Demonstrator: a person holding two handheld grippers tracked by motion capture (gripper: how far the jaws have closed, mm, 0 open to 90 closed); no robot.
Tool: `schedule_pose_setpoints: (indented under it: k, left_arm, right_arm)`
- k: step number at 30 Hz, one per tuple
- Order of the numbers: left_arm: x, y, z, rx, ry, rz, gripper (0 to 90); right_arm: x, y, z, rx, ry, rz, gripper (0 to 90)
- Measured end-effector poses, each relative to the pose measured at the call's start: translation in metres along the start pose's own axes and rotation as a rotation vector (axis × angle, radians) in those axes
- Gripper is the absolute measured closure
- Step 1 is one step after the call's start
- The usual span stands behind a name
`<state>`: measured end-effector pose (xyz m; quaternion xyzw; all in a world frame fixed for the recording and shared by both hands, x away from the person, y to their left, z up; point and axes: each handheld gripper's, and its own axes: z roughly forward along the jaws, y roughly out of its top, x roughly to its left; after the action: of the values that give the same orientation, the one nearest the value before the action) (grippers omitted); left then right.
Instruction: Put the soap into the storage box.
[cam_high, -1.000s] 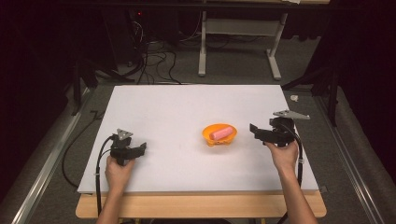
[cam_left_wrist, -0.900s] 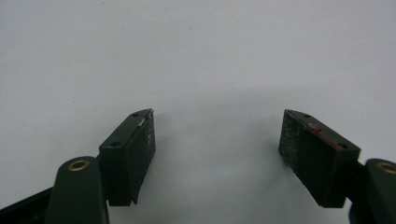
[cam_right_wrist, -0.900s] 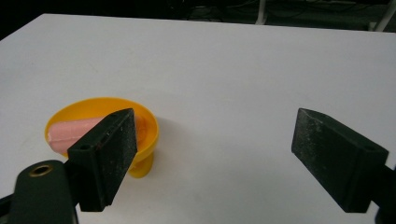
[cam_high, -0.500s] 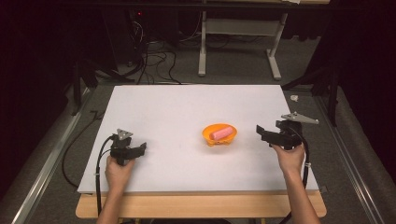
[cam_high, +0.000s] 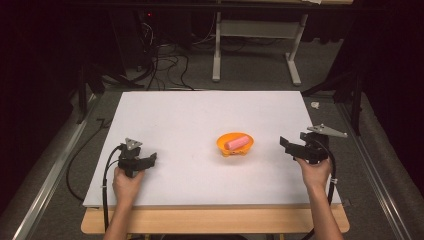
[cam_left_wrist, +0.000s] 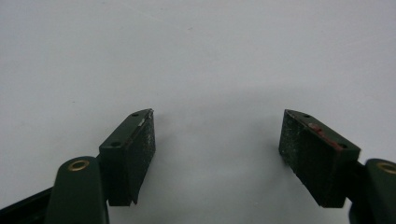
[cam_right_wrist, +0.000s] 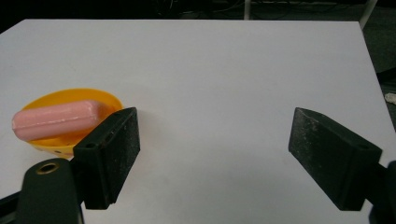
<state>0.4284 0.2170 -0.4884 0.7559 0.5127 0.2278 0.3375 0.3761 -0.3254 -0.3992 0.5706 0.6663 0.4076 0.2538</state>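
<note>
Counter (cam_high: 200, 115): white sheet over a wooden top, bare apart from one dish set right of the middle.
Orange dish (cam_high: 235, 145): a small shallow bowl, upright, well apart from both my hands, a little nearer the right one.
Pink bar (cam_high: 236, 142): looks like soap, lying flat inside the dish, slightly aslant; in my right gripper view it lies off to the left (cam_right_wrist: 56, 119), beside my left jaw and not between the two.
Right claw (cam_high: 286, 146): pointing toward the dish from the right; its jaws have just been closing a little, yet they stand apart with nothing between them.
Left claw (cam_high: 151, 159): low over bare sheet at the near left, jaws wide, holding nothing.
Progress: I judge the bar is already seated in its dish, so the placing looks done; what remains for me is mainly to clear my hands, unless the dish itself is to be shifted.
</note>
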Motion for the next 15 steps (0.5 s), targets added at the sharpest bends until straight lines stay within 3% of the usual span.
schedule_pose_setpoints:
  k: [15]
  left_arm:
    - [0.000,0.000,0.000,0.000,0.000,0.000,27.4]
  right_arm:
    - [-0.008,-0.012,0.003,0.021,-0.027,0.023,18.3]
